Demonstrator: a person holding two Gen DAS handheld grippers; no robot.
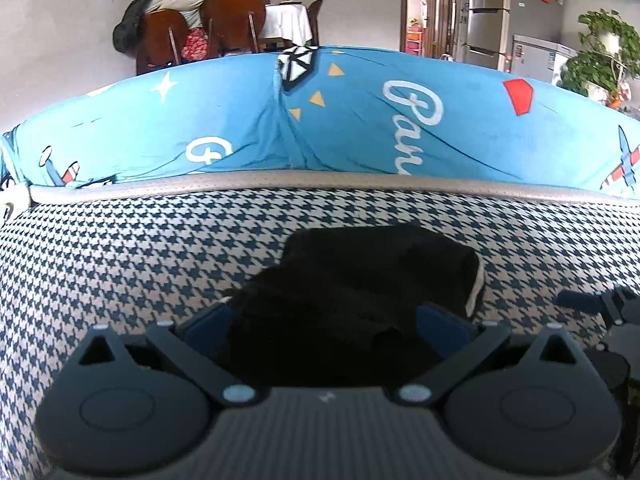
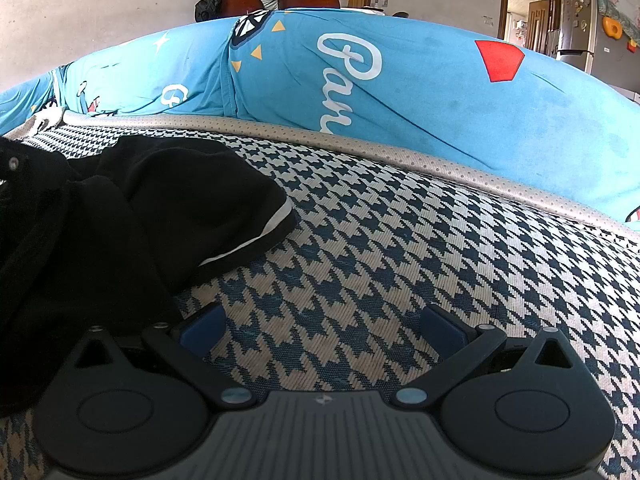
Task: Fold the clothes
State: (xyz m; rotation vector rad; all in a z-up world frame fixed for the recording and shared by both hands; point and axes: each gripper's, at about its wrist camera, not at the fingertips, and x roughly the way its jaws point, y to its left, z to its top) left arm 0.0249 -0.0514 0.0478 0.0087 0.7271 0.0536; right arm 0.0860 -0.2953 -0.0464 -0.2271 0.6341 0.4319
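Crumpled black garment (image 1: 360,292) lies on my houndstooth-patterned cushion (image 2: 400,248). My left tool (image 1: 326,322) straddles it, fingers spread; right tool (image 2: 322,322) hovers just beside, spread wide over bare cushion.

Black garment (image 2: 120,216) runs off the right wrist view's left edge

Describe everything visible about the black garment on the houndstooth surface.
The black garment is a soft, matte, knit-looking piece lying crumpled in loose folds, not yet folded flat. A thin white stripe runs along one hem edge. It rests on the houndstooth cushion, short of the blue printed cushion behind. The left gripper has its open fingers to either side of the near bulk; whether they touch it cannot be told. The right gripper is open over bare fabric beside it.
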